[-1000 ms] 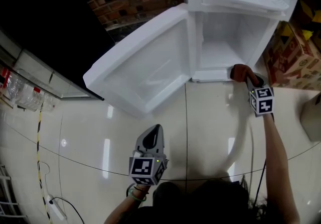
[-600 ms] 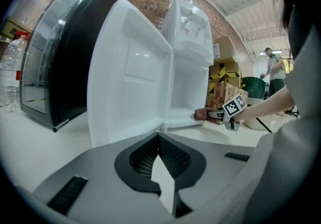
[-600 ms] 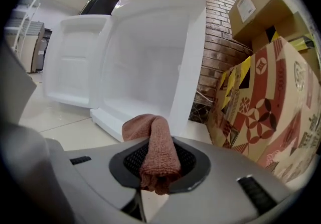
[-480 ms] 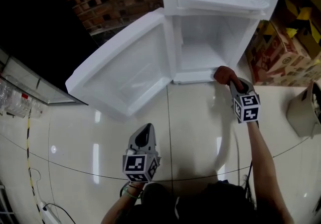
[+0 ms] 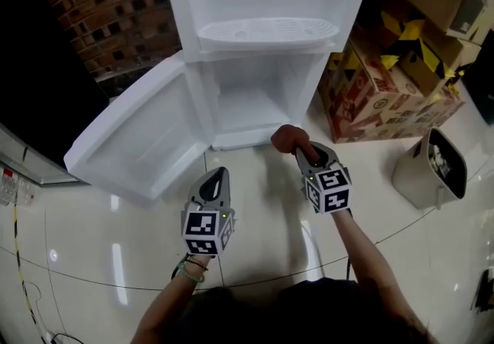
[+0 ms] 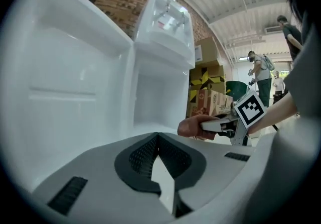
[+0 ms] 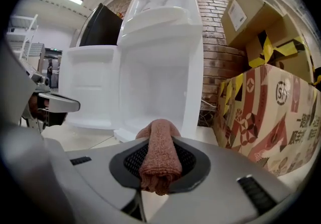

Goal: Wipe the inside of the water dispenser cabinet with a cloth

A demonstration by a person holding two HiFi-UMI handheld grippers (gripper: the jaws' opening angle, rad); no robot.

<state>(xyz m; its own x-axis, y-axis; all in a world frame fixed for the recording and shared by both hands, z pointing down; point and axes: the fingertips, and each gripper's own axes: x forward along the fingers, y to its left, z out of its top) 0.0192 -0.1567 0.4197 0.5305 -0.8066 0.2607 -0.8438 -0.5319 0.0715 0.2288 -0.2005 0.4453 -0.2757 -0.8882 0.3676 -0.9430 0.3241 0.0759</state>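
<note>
Right gripper (image 5: 302, 151) is pinching the reddish-brown cloth (image 7: 159, 155), centre-right of head view, over the floor (image 5: 258, 211) just outside the open cabinet (image 5: 251, 99) at upper centre. Cabinet door (image 5: 127, 146) hangs open at left. Left gripper (image 5: 216, 174), lower centre: jaws pressed together, nothing between them.

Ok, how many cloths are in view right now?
1. The cloth is clamped in the right gripper, just in front of the open cabinet. The left gripper is shut with nothing in it. Others could be hidden out of frame.
</note>
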